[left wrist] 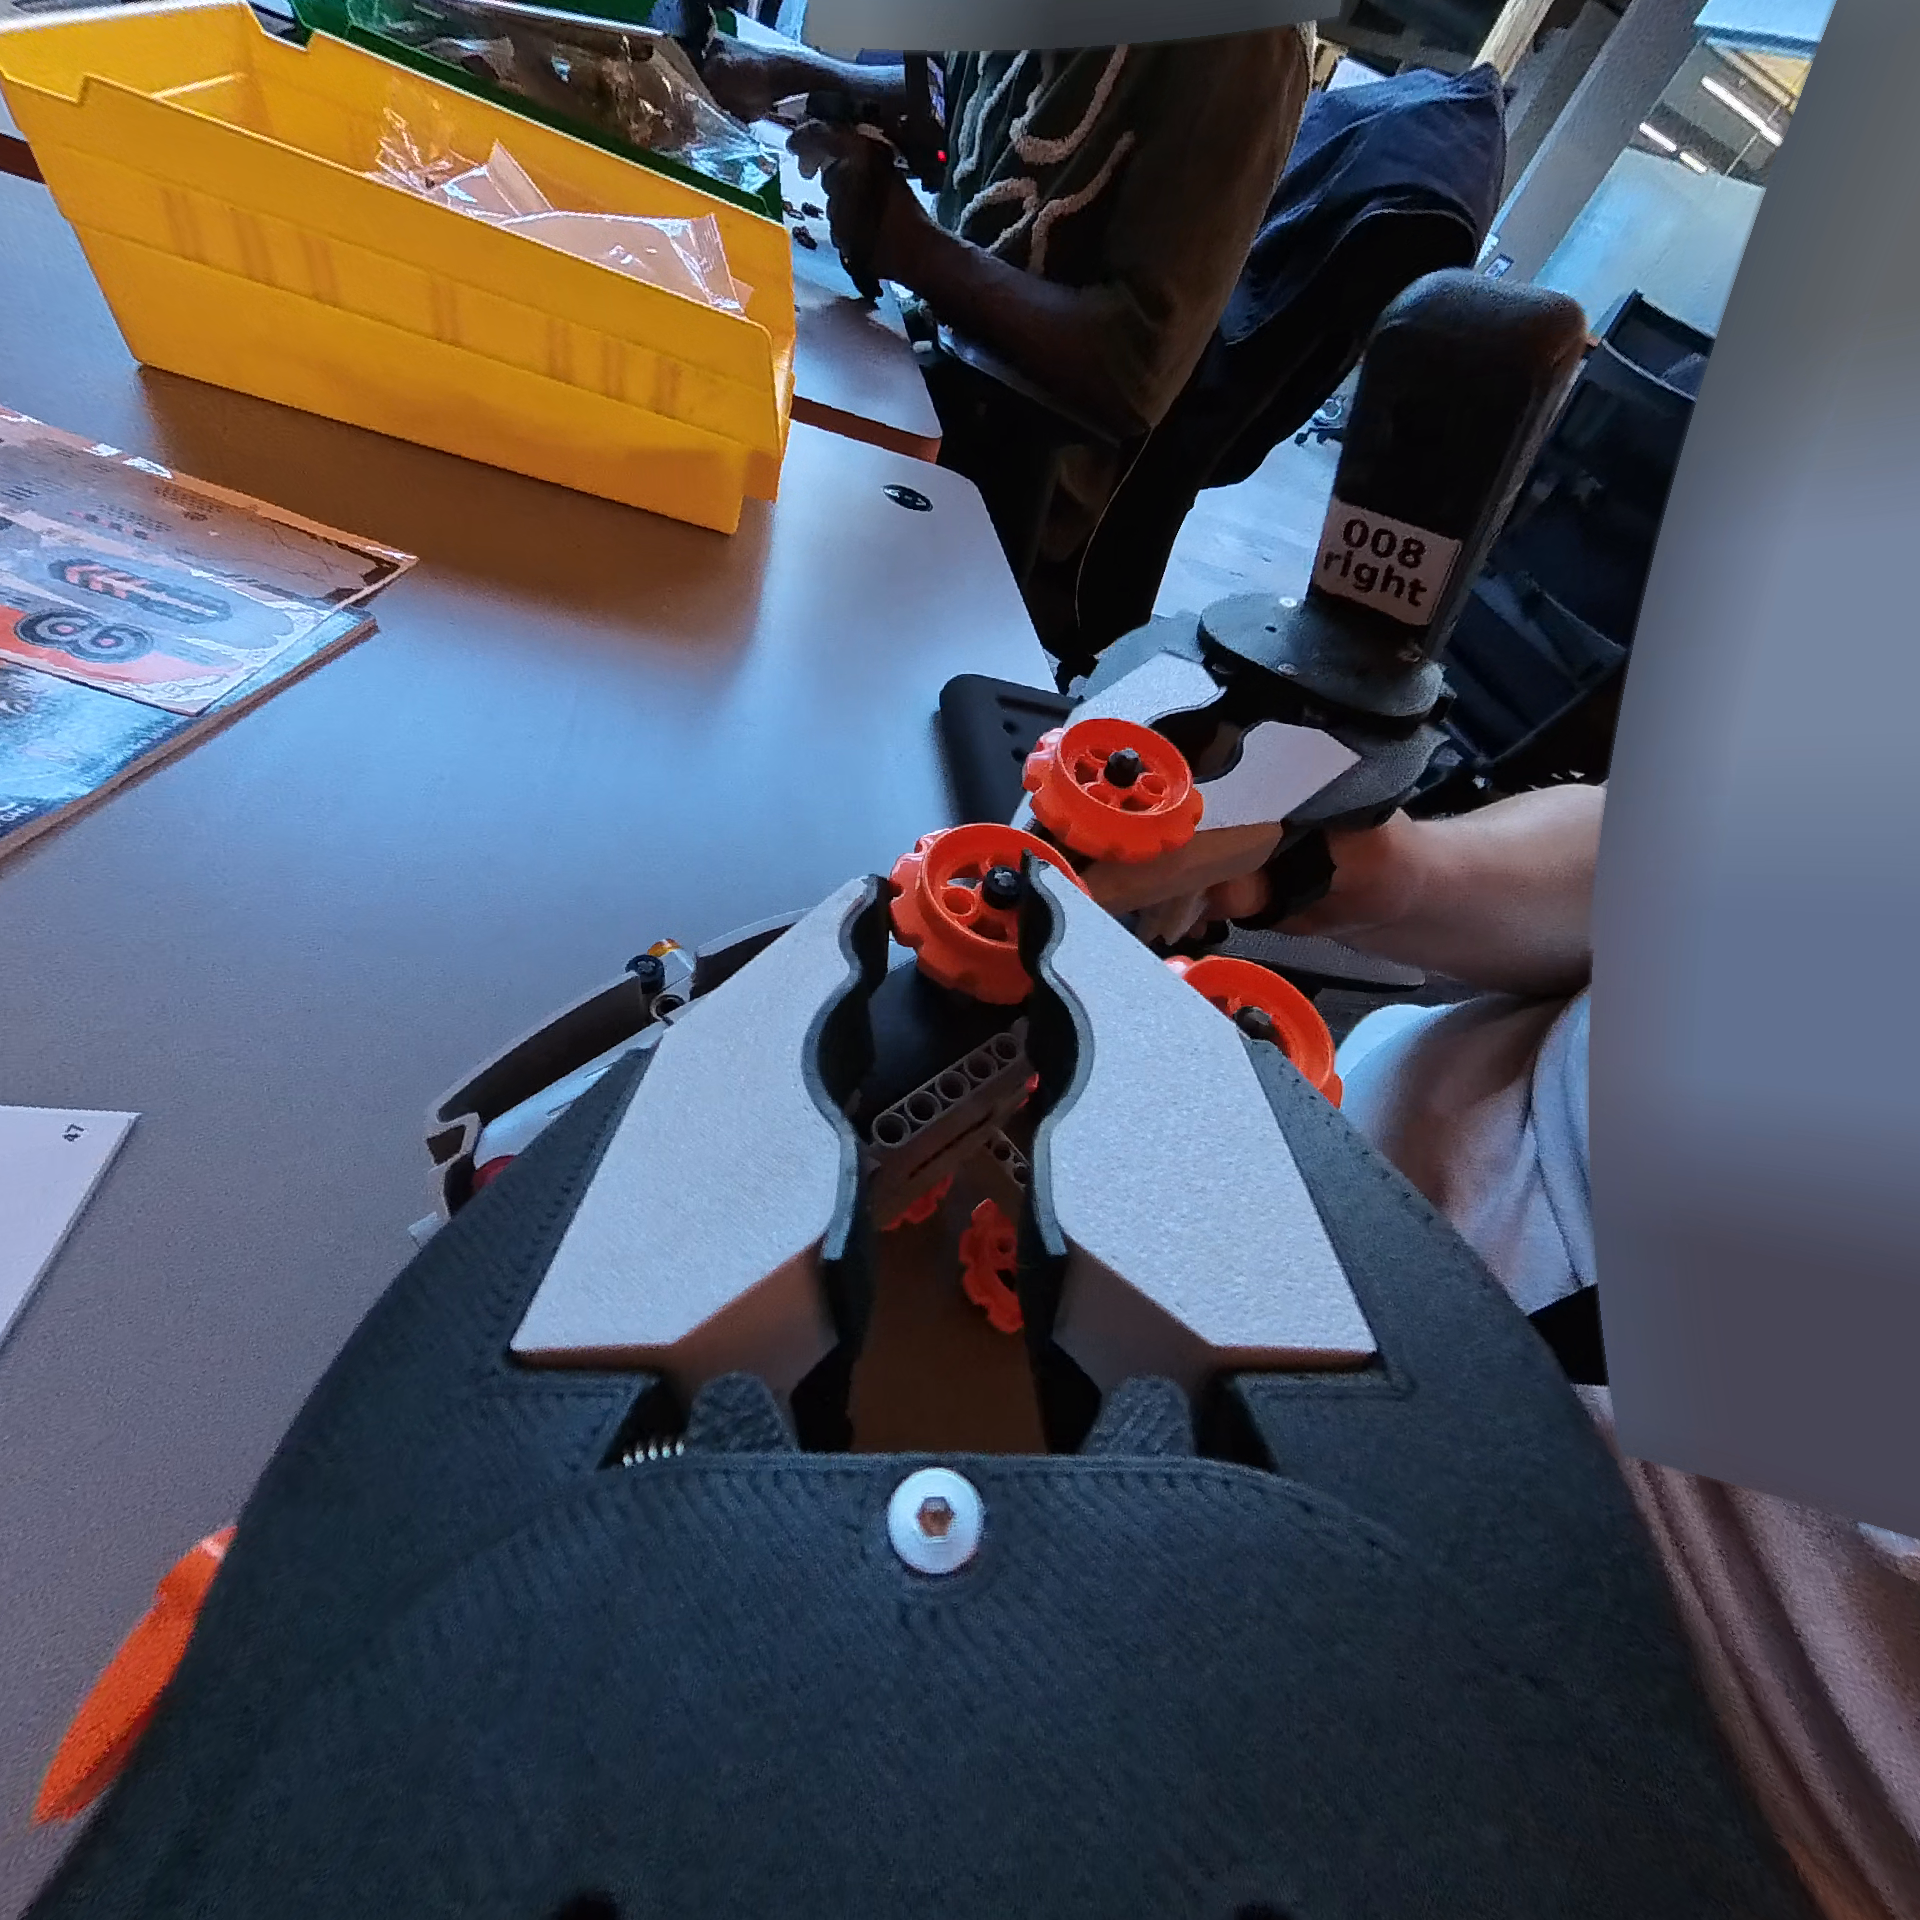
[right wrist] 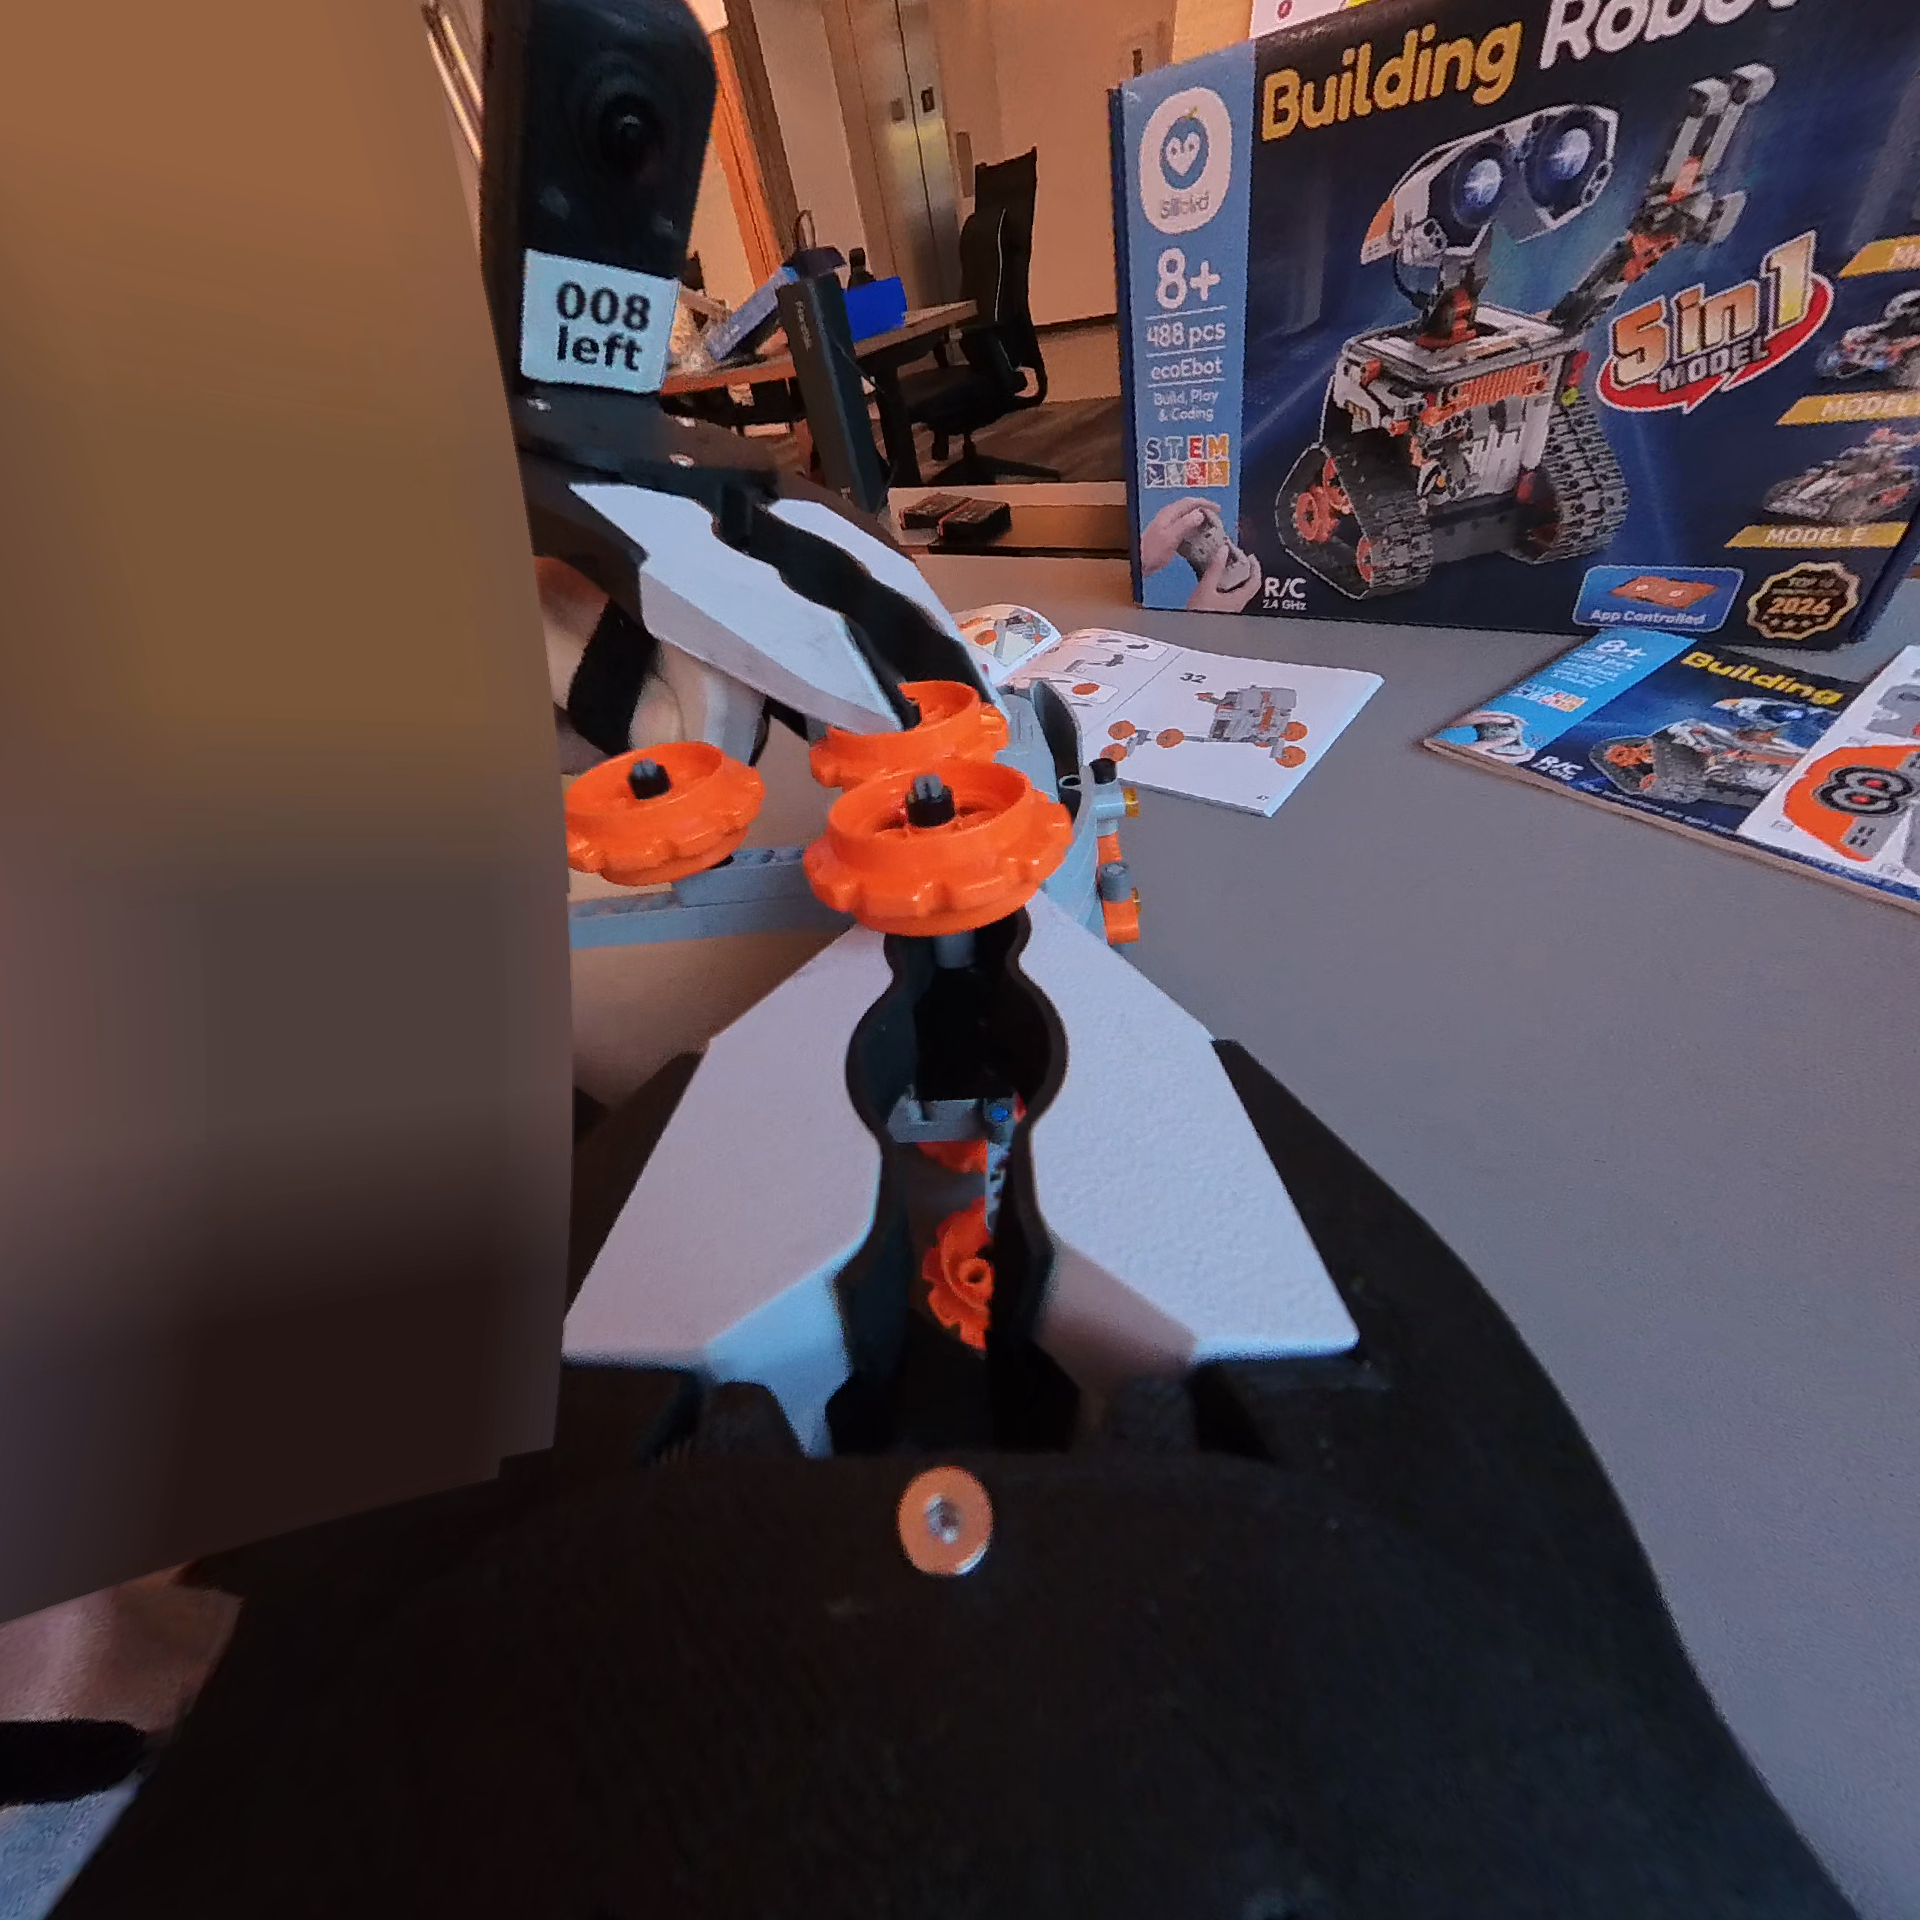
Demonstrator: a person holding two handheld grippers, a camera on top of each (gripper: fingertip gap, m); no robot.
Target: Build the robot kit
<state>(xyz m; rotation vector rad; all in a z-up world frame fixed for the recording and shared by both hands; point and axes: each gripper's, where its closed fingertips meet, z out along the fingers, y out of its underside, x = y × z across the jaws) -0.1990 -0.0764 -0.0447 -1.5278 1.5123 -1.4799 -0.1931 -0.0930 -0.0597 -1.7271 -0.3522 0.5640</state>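
Note:
A toy model of grey beams (left wrist: 951, 1107) with several orange wheels is held over the brown table (left wrist: 540, 790), between both grippers. My left gripper (left wrist: 956, 883) is shut on one orange wheel (left wrist: 961, 920). It also shows in the right wrist view (right wrist: 894, 717), pinching that far wheel (right wrist: 914, 732). My right gripper (right wrist: 951, 930) is shut on the near orange wheel (right wrist: 935, 852) and its hub. It also shows in the left wrist view (left wrist: 1127, 800), with a hand behind it. A third wheel (right wrist: 660, 795) sticks out free to the left.
A yellow bin (left wrist: 416, 312) with clear plastic bags stands at the back left. A seated person (left wrist: 1091, 208) is behind it. A toy kit box (right wrist: 1507, 312) stands upright. An open instruction booklet (right wrist: 1226, 717), a printed booklet (right wrist: 1662, 748) and a white sheet (left wrist: 42, 1195) lie on the table. My left and right fingertips are right by each other.

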